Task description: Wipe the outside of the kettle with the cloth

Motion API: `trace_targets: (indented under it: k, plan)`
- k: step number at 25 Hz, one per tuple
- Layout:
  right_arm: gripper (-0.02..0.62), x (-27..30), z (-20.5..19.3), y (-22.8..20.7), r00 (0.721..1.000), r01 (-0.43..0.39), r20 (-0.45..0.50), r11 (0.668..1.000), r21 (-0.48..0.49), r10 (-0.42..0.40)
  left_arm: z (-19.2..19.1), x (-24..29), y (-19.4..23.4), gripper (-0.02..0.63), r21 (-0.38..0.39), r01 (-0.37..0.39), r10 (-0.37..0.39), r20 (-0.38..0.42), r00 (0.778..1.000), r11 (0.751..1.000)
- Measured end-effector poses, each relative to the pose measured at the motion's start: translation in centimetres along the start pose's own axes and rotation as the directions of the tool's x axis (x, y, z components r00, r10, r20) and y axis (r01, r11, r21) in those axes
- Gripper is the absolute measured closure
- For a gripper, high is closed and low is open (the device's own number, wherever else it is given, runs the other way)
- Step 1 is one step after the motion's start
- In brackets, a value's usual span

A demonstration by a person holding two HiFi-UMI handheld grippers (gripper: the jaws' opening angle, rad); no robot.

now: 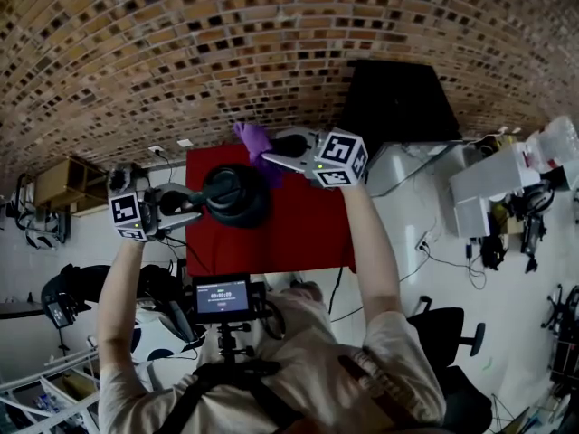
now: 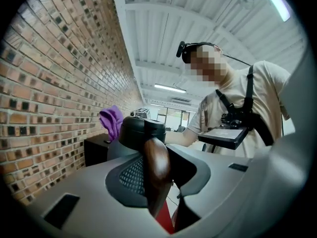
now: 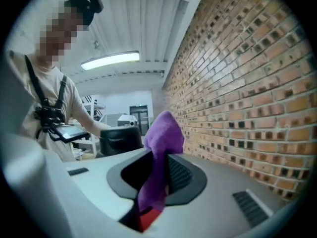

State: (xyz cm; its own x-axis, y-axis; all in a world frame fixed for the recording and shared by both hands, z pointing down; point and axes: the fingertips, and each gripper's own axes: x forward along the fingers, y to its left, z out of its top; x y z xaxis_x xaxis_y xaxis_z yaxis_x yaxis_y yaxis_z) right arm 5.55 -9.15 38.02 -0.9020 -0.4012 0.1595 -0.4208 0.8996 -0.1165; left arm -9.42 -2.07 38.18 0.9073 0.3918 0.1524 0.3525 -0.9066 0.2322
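L gripper (image 1: 192,202) jaws clamp kettle (image 1: 237,197) by its stiff wooden handle (image 2: 156,172) (likely heavy, slick-sided); R gripper (image 1: 277,159), at kettle's 1 o'clock, pinches soft, limp cloth (image 1: 253,139).

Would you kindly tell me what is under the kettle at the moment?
The red table shows around and below the kettle. The patch directly beneath is covered by the kettle's body, so whether its base rests there cannot be seen.

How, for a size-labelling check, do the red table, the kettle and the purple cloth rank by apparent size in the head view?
Largest to smallest:
red table
kettle
purple cloth
The cloth is partly hidden in the right gripper, so its full size is unsure.
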Motion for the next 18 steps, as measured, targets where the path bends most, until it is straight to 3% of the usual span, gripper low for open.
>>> trace_targets:
  k: [5, 10, 13, 15, 18]
  plan:
    - [0.511, 2.7, -0.5, 2.5, 0.995, -0.052, -0.092, 0.998, -0.027, 0.049, -1.0, 0.0, 0.1, 0.508, 0.029, -0.070, 0.071, -0.019, 0.997, 0.997]
    - [0.512, 5.6, -5.0, 2.8, 0.966, -0.144, -0.211, 0.989, 0.042, 0.150, -1.8, 0.7, -2.2, 0.511, 0.048, -0.031, 0.035, -0.088, 0.995, 0.998]
    - [0.514, 7.2, -8.9, 3.0, 0.943, -0.193, -0.255, 0.975, 0.110, 0.215, -0.9, 1.1, -2.7, 0.514, 0.046, -0.024, 0.026, -0.029, 0.999, 0.999]
    - [0.514, 8.2, -11.7, 3.4, 0.929, -0.224, -0.259, 0.958, 0.179, 0.266, -0.1, 1.0, -2.9, 0.515, 0.041, -0.031, 0.031, 0.013, 0.999, 0.999]
    - [0.512, 8.5, -14.2, 3.8, 0.930, -0.275, -0.146, 0.904, 0.329, 0.336, 0.5, 0.7, -2.9, 0.518, 0.037, -0.046, 0.045, 0.038, 0.998, 0.998]
